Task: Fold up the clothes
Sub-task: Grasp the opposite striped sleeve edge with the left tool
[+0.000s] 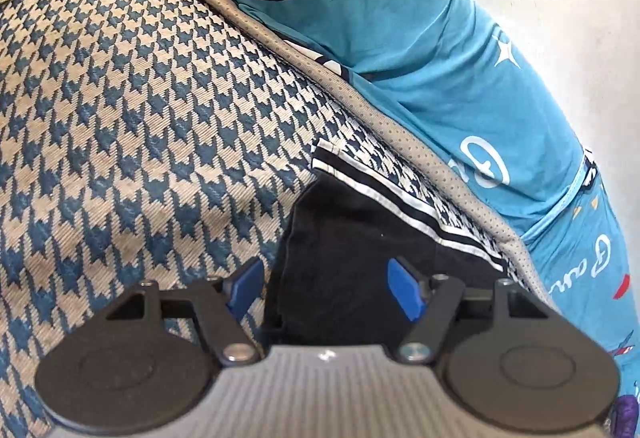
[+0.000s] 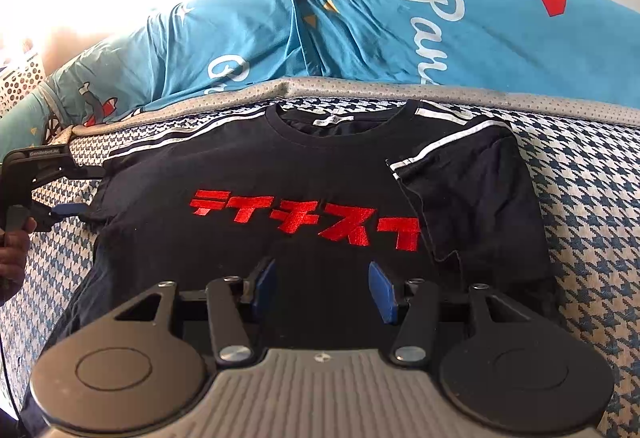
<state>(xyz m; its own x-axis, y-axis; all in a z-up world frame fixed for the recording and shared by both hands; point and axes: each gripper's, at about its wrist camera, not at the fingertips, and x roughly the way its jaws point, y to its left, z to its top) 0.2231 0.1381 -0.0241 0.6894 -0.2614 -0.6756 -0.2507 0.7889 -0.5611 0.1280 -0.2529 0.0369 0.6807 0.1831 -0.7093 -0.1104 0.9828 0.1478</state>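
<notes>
A black cotton T-shirt (image 2: 256, 173) with red embroidered characters and white shoulder stripes lies flat, chest up, on a blue-and-cream houndstooth mattress (image 2: 592, 197). At its left sleeve, the left gripper (image 2: 70, 193), held by a hand (image 2: 14, 250), has blue pads either side of the sleeve's edge, partly apart; whether they pinch the cloth cannot be told. The right gripper (image 2: 322, 284) hovers above the shirt's lower middle, half open, holding nothing. Just right of it, the right sleeve is folded inward. Beyond the mattress lies a turquoise printed sheet (image 2: 380, 33).
</notes>
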